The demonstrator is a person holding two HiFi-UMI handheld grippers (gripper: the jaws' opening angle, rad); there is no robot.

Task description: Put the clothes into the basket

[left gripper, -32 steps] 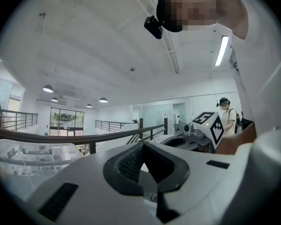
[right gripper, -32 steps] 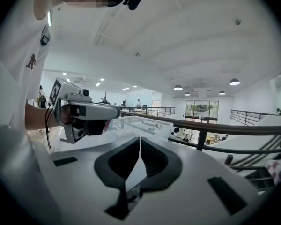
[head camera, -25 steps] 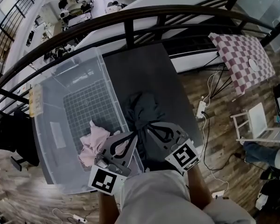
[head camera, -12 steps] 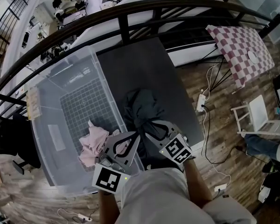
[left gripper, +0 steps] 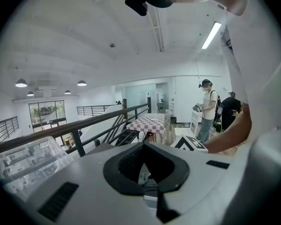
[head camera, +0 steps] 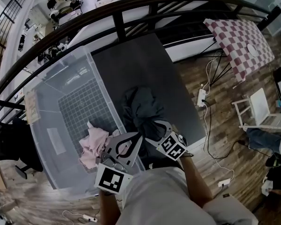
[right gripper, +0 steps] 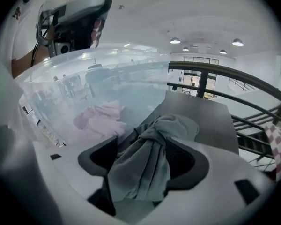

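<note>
As only its own view shows, right gripper point(right gripper: 146, 138) jaws, just released, straddle grey garment point(right gripper: 140, 170) (left gripper point(left gripper: 143, 146) clenched, empty).

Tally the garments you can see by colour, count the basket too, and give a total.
pink garment: 1
dark grey garment: 1
clear plastic basket: 1
Total: 3
</note>
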